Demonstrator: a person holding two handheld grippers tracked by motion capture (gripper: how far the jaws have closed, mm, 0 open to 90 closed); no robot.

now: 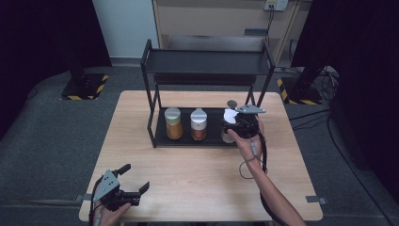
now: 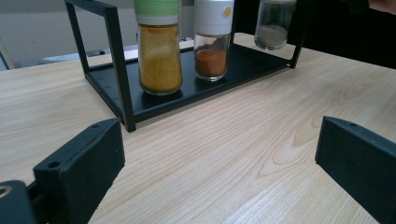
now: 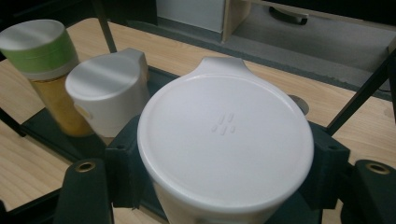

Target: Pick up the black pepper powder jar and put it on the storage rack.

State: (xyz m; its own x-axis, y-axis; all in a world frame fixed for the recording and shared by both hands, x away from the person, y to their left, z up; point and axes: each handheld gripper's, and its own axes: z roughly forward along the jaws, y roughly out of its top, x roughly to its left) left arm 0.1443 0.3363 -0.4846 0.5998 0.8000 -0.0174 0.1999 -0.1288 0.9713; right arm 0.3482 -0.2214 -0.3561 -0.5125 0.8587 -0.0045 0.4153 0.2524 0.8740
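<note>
R tool is clamped on the white-lidded spice jar, gripping just under the lid. From the high view, jar sits at the 3 o'clock end of the black rack, lower shelf, right of the other two. Can't tell if its base is down on the shelf or a touch above.

Green-lid yellow spice jar at 9 o'clock end and white-cap orange spice jar in the middle are both standing on the lower shelf.

L tool idle, jaws wide, nothing in them, low over the surface at 7 o'clock.

My read: near done. Left: seat the third jar, release, back out. Top shelf bare.
</note>
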